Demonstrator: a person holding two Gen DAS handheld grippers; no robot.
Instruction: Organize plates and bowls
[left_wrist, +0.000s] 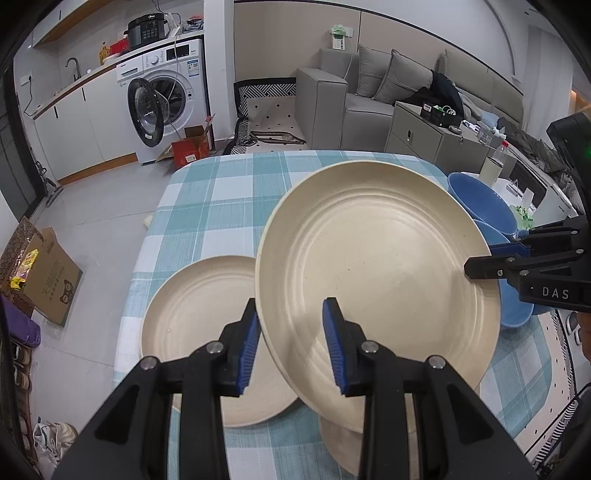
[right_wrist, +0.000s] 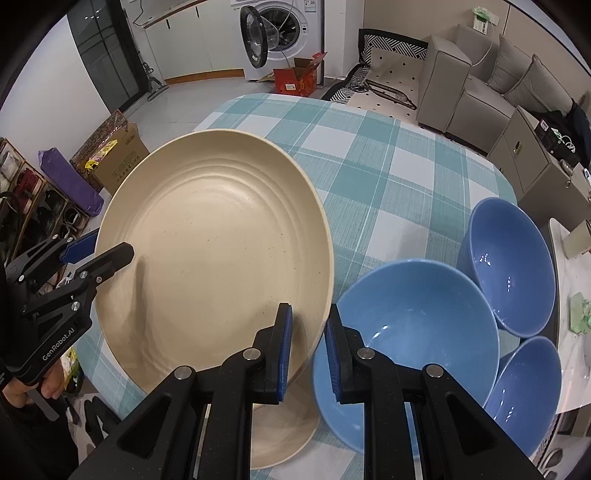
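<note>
While both the left tool (left_wrist: 291, 343) and right tool (right_wrist: 308, 350) clamp the lifted cream plate (left_wrist: 376, 273) by opposite rims, next comes lowering it onto the plate (left_wrist: 199, 332) beside the left tool.

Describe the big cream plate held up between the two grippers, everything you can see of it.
The cream plate is round, shallow and matte, plastic-looking with faint speckles and raised concentric rings inside. It is lifted and tilted above the checked tablecloth. The left gripper clamps its near rim and the right gripper the opposite rim. It overlaps a second cream plate lying below. The blue bowls sit beside it.
</note>
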